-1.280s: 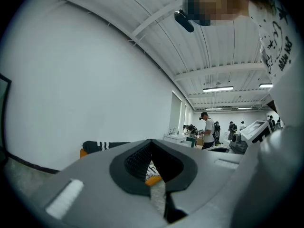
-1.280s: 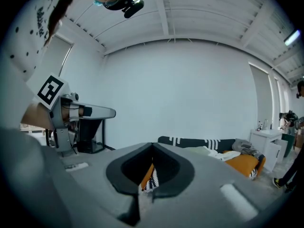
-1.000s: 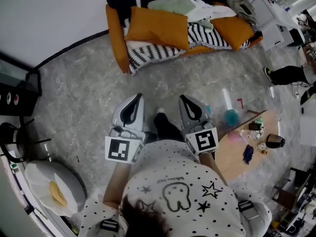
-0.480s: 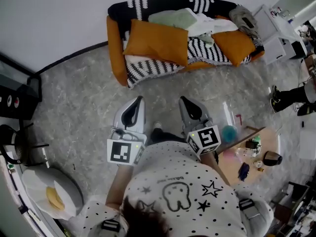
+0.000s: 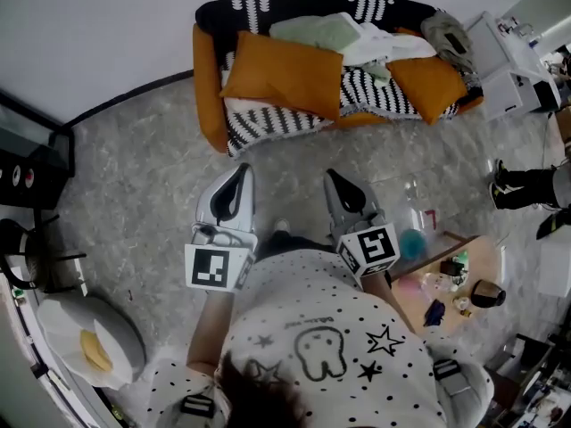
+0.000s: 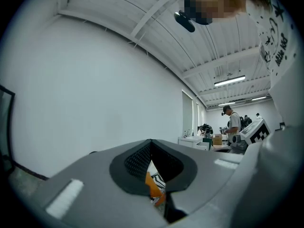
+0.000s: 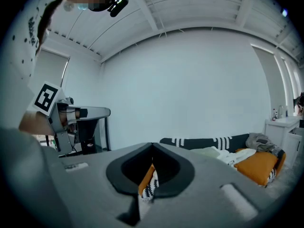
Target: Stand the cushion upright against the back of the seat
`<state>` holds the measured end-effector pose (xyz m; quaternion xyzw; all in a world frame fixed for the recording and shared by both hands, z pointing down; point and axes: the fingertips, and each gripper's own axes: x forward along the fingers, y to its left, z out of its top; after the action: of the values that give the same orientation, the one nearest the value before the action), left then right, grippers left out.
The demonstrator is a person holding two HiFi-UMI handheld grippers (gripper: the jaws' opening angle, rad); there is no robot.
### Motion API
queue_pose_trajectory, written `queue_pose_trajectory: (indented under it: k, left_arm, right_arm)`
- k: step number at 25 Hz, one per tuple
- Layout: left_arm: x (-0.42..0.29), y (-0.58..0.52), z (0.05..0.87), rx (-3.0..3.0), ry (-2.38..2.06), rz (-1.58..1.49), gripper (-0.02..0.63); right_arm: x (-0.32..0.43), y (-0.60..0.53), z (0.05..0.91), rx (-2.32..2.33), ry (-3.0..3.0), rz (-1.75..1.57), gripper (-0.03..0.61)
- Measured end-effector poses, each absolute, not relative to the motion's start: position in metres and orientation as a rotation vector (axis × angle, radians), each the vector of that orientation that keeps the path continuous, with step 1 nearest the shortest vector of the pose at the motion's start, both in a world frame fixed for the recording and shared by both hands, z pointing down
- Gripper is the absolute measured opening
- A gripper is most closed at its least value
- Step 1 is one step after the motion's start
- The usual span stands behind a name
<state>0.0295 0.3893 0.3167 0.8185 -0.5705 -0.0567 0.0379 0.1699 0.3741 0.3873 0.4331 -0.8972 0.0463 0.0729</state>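
At lower centre of the head view: left gripper [image 5: 242,168] and right gripper [image 5: 331,175], side by side over grey carpet [image 5: 134,176], both pointing toward the top of the frame. In the left gripper view, jaws pressed together, nothing gripped, only a sliver of orange and stripes showing through the notch. In the right gripper view likewise, jaws closed and empty. At lower right, beside the right gripper: low wooden table [image 5: 486,252] strewn with small items. Farther up, well apart from both grippers: sofa [image 5: 207,87] along the white wall. On its left half, large orange cushion [image 5: 284,77], lying slantwise over the striped cover [image 5: 268,119]. On its right half, second orange cushion [image 5: 426,83]. Between the two, pale cloths [image 5: 321,32].
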Motion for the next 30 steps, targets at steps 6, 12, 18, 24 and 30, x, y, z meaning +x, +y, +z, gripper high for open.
queue_pose_trajectory:
  k: [6, 12, 18, 24, 30]
  left_arm:
    - [0.040, 0.381, 0.318, 2.534, -1.719, -0.147, -0.003]
    - [0.039, 0.366, 0.317, 2.555, -1.699, -0.139, -0.003]
    - [0.029, 0.338, 0.321, 2.558, -1.673, -0.141, -0.003]
    - [0.011, 0.301, 0.305, 2.601, -1.636, -0.147, -0.003]
    - [-0.008, 0.270, 0.298, 2.607, -1.614, -0.155, -0.003]
  right_arm:
    - [0.174, 0.365, 0.388, 1.336, -2.702, 0.158, -0.005]
    - [0.168, 0.355, 0.390, 1.348, -2.697, 0.170, -0.005]
    - [0.162, 0.327, 0.388, 1.392, -2.673, 0.168, -0.005]
    - [0.149, 0.293, 0.375, 1.439, -2.655, 0.157, -0.005]
    - [0.126, 0.271, 0.369, 1.438, -2.653, 0.170, -0.005]
